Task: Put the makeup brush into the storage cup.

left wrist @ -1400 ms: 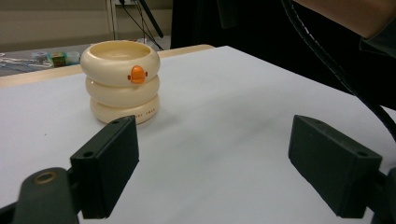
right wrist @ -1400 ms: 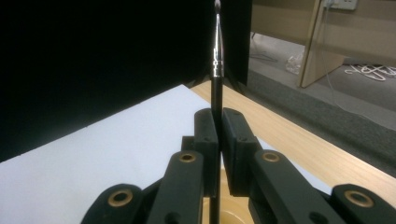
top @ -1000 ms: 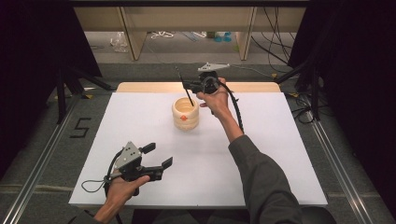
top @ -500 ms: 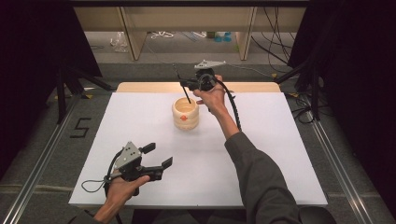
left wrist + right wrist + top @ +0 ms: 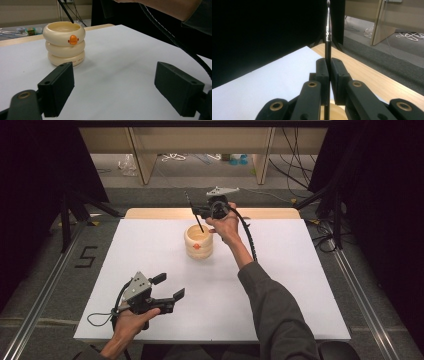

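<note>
The white table (image 5: pixel 300 285) spans the scene, a wooden strip at its far edge; beyond lie grey floor and cables; the cream ringed holder (image 5: pixel 198 241), with an orange mark, stands just below the right gripper (image 5: pixel 201 210), whose jaws pinch a thin black brush (image 5: pixel 328 30), possibly a pen; the left gripper (image 5: pixel 167 287) rests near, wide open and empty.

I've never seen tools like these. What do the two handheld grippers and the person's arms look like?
Both grippers, left and right, are black, with blocky flat jaws, brass-coloured rivets, a grey three-cornered plate on top and a trailing black cable. The right arm wears a dark grey sleeve.
</note>
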`<state>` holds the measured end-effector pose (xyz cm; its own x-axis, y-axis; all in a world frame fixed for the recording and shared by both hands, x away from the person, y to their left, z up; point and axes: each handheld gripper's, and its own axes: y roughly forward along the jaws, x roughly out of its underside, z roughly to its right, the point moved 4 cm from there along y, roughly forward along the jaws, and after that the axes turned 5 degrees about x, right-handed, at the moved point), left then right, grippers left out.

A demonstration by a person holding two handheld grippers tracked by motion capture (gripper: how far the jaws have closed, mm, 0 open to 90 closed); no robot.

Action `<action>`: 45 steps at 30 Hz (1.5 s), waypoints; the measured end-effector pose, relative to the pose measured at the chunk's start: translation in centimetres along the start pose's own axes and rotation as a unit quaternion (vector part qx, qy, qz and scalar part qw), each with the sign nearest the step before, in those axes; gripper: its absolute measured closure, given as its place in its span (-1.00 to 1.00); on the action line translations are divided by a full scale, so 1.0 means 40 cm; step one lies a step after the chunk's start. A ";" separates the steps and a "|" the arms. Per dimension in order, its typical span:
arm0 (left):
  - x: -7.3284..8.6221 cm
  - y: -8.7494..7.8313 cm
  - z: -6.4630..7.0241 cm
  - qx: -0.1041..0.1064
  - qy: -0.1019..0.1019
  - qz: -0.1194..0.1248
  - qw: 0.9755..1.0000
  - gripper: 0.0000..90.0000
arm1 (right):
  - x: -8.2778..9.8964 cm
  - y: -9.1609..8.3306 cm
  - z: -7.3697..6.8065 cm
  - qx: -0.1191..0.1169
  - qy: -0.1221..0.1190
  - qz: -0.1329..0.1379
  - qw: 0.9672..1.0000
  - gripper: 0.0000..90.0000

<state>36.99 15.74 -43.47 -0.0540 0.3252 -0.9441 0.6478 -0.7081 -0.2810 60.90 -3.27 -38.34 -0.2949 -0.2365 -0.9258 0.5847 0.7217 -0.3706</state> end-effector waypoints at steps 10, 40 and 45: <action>0.000 0.000 0.000 0.000 0.000 0.000 1.000 -0.65 | 0.013 0.012 -0.006 -0.001 -0.004 -0.002 1.000 0.91; 0.000 0.000 0.001 0.001 0.000 0.000 1.000 -0.65 | 0.052 0.024 -0.001 0.003 0.006 -0.009 1.000 0.90; 0.000 0.000 0.001 0.001 0.000 0.001 1.000 -0.65 | 0.061 0.026 -0.008 -0.001 0.004 -0.010 1.000 0.90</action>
<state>36.96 15.69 -43.47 -0.0533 0.3244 -0.9444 0.6468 -0.7093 -0.2802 60.57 -2.88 -40.97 -0.3124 -0.2450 -0.9178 0.5769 0.7187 -0.3882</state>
